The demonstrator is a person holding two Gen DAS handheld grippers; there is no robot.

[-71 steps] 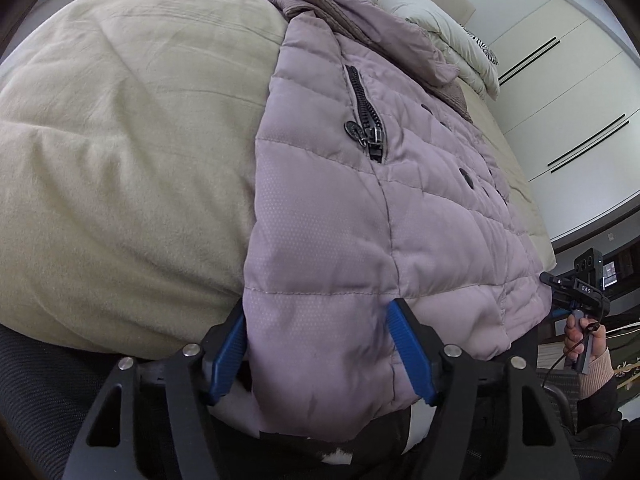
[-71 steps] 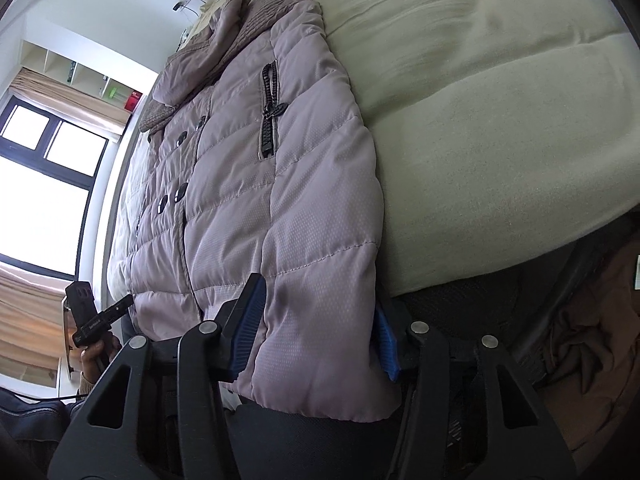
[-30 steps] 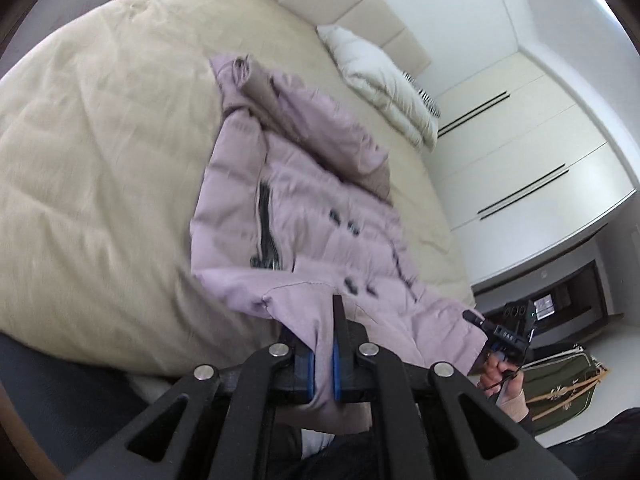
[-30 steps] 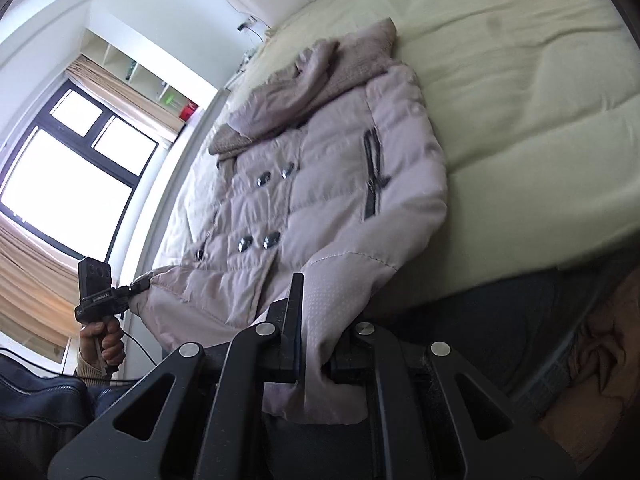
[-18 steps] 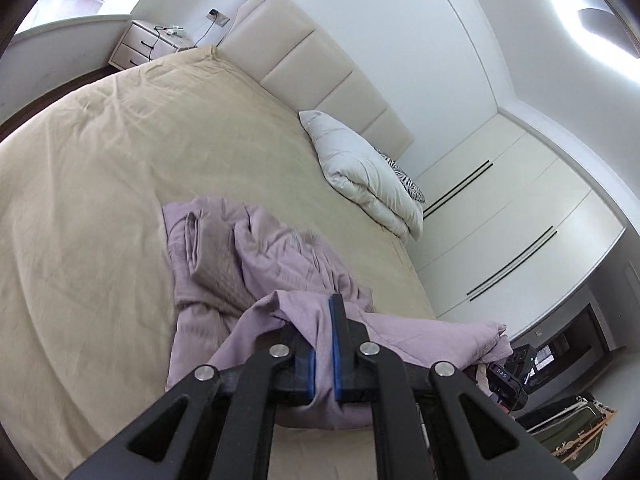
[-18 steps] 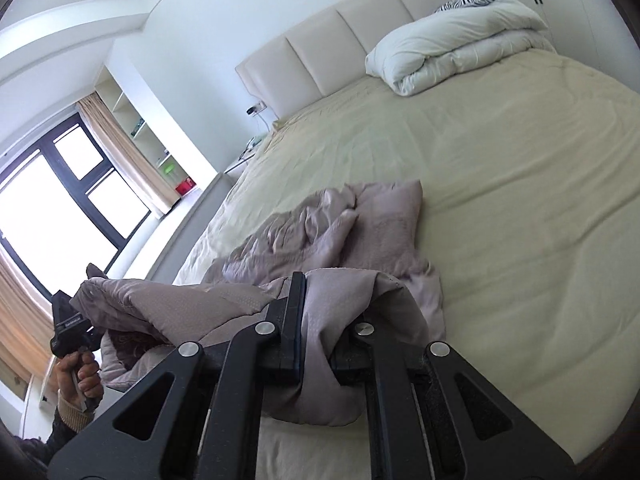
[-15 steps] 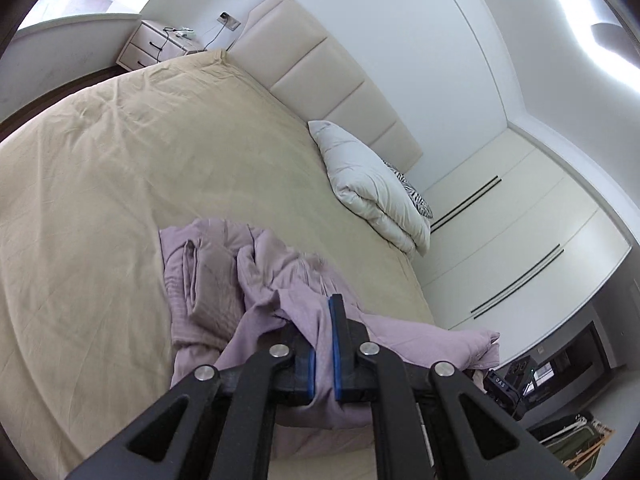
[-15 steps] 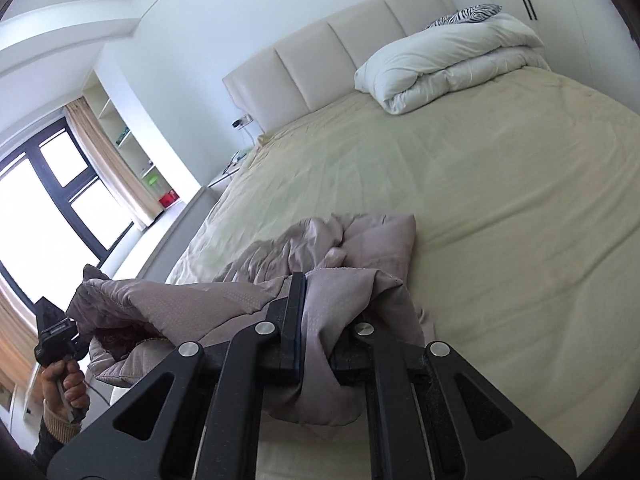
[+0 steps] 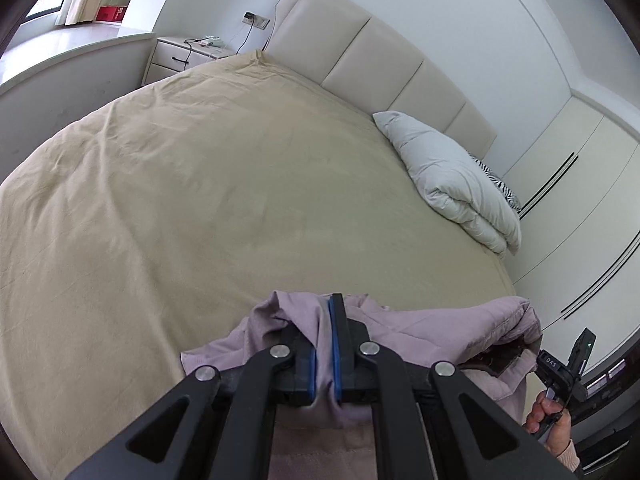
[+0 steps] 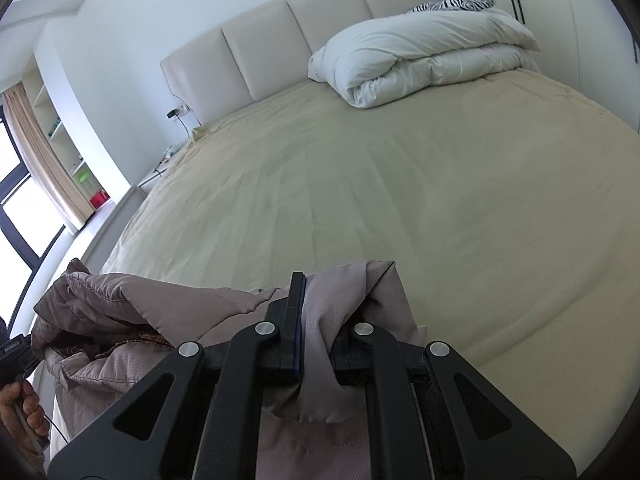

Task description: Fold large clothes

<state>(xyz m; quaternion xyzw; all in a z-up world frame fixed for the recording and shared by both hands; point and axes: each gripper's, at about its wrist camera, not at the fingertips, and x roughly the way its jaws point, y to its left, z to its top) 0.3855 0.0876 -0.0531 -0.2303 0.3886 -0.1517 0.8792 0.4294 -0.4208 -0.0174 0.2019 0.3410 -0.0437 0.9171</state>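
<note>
A lilac padded jacket (image 9: 420,332) hangs stretched between both grippers over the near part of the beige bed (image 9: 200,200). My left gripper (image 9: 325,312) is shut on one hem corner, cloth bunched between its blue pads. My right gripper (image 10: 316,296) is shut on the other hem corner of the jacket (image 10: 160,308). The jacket's lower body drops out of sight under the jaws. In the left wrist view the other gripper (image 9: 568,364) and a hand show at the right edge. The right wrist view has the opposite hand (image 10: 20,408) at its left edge.
A folded white duvet (image 9: 456,184) with a zebra pillow behind it lies at the padded headboard (image 9: 360,60). A nightstand (image 9: 184,56) stands by the bed's far corner. White wardrobe doors (image 9: 580,208) line one wall; a window and curtain (image 10: 28,160) line the other.
Both grippers swept forward over the bed carrying the hem toward the headboard. The jacket's collar and front, visible earlier on the bed, have dropped out of view beneath the lifted hem.
</note>
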